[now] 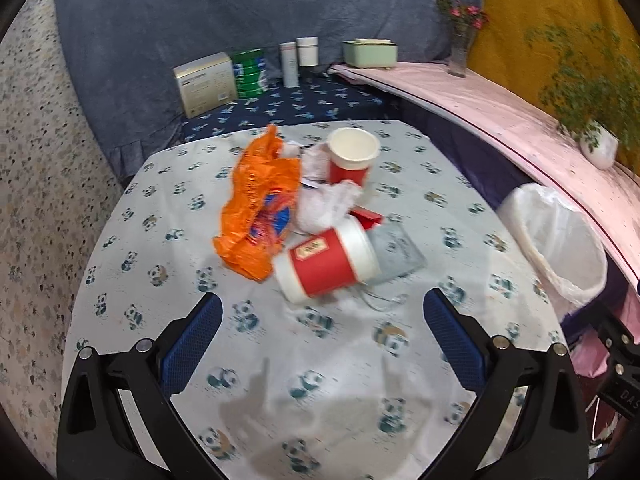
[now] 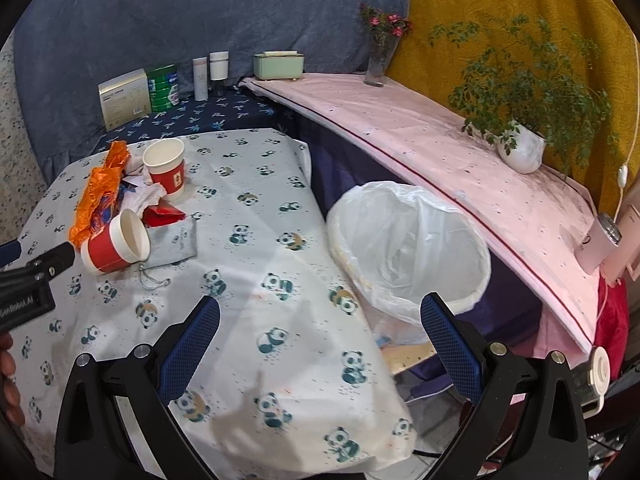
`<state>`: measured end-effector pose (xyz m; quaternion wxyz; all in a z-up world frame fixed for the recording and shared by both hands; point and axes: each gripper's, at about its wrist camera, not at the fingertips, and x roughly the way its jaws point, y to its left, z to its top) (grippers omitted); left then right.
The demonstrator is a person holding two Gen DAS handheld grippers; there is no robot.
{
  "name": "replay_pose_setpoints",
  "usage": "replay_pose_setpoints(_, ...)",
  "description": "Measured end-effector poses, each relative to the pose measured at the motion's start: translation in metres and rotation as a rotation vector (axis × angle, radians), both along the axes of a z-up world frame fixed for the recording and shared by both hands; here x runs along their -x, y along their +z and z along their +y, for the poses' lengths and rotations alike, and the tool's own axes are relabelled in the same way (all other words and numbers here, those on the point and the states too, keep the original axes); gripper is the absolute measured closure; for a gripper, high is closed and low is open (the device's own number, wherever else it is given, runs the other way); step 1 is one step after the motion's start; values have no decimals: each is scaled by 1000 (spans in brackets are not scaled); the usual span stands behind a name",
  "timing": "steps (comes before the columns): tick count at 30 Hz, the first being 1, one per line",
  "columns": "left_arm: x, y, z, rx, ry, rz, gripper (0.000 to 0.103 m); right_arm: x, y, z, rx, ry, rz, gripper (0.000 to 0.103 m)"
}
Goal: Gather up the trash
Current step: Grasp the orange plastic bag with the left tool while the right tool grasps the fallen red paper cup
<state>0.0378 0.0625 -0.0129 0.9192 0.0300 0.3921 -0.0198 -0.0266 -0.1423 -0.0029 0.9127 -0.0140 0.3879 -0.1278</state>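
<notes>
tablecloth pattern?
White tablecloth printed with small pandas; clearest in the left wrist view.

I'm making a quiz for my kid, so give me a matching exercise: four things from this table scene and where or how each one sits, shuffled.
Things:
1. near paper cup
2. far paper cup
3. orange bag
4. trash bin

States:
A. crumpled on the tablecloth
B. standing upright
C. beside the table, lined with a white bag
D. lying on its side

Pairs: 1-D, 2-B, 3-A, 4-C
</notes>
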Motion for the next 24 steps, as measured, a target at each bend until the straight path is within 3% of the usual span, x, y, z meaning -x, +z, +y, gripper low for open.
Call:
replay_pose_setpoints(9, -75, -28, 55, 12, 21, 18, 7, -50, -14, 36, -43, 28, -14, 7)
replay_pose_setpoints(14, -119, -50, 78, 15, 5, 63, 7, -81, -27, 65, -81, 80, 4, 8)
replay_pose_setpoints(19, -145, -72, 101, 74, 28, 132, 7, -106, -40, 99, -86, 160, 34, 16)
replay_pose_setpoints(22, -151, -81, 110, 128, 26, 162, 17, -116, -46, 118, -103, 208, 44, 20)
replay_pose_setpoints(24, -154, -86, 111, 138, 12, 176, 34, -122, -50, 130, -117, 241, 47, 24)
